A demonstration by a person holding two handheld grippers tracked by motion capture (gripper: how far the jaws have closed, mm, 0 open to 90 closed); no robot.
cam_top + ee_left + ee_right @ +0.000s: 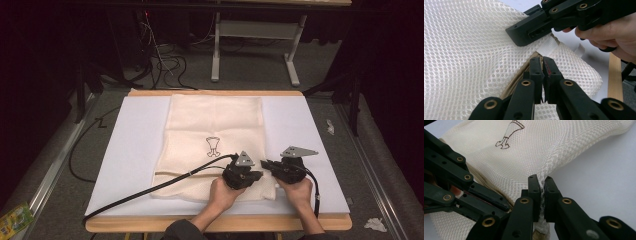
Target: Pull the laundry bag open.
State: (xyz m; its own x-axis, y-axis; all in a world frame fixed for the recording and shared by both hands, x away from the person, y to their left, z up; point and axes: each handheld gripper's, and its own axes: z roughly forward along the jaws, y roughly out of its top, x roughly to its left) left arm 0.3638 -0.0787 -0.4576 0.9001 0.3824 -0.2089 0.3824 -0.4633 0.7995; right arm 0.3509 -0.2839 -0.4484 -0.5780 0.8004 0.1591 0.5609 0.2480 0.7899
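A cream mesh bag with a small dark drawing lies flat on the white sheet. Both grippers sit at its near right corner, jaws pointing toward each other. My left gripper is shut at the end of the tan zipper, just below a white tab; what its pads pinch is hidden. My right gripper is shut on a raised fold of the mesh. From above, the left gripper and the right gripper almost touch.
The white sheet covers a wooden table. A black cable trails left across the bag's near edge. On the floor are loose cables, a desk frame, crumpled paper and a yellow-green packet.
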